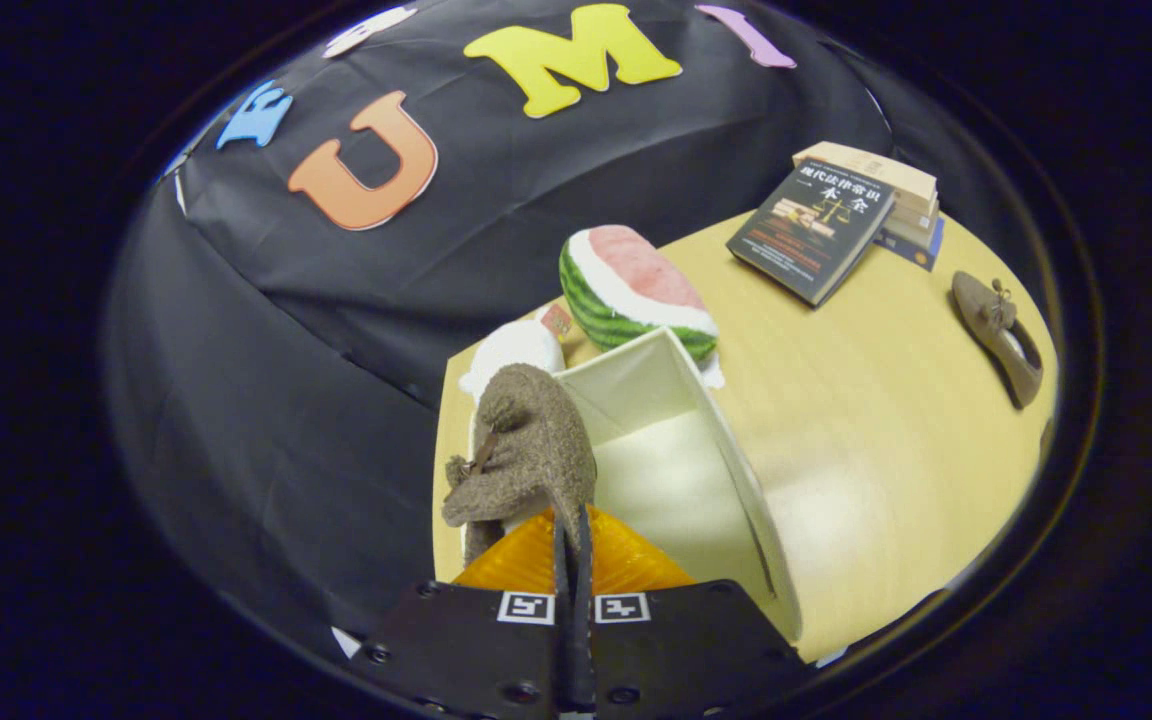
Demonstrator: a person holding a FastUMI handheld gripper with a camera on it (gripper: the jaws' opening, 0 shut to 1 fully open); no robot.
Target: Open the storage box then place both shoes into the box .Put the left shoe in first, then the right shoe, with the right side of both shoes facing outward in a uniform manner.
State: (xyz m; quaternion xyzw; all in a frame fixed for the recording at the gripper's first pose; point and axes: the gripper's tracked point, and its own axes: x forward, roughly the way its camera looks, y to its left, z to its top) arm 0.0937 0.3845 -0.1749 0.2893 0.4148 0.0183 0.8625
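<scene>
the gripper (572, 530) pinches the edge of a brown suede shoe (526, 455) between its closed orange fingers (626, 565), holding it above the left side of the open white storage box (676, 460), which stands at the worktop's (866, 450) left edge. behind the box sit a white plush item (516, 350) and a watermelon-slice toy (631, 290). a stack of books (841, 220) lies at the far corner. the second brown shoe (998, 335) rests alone near the right edge, well apart from the box.
</scene>
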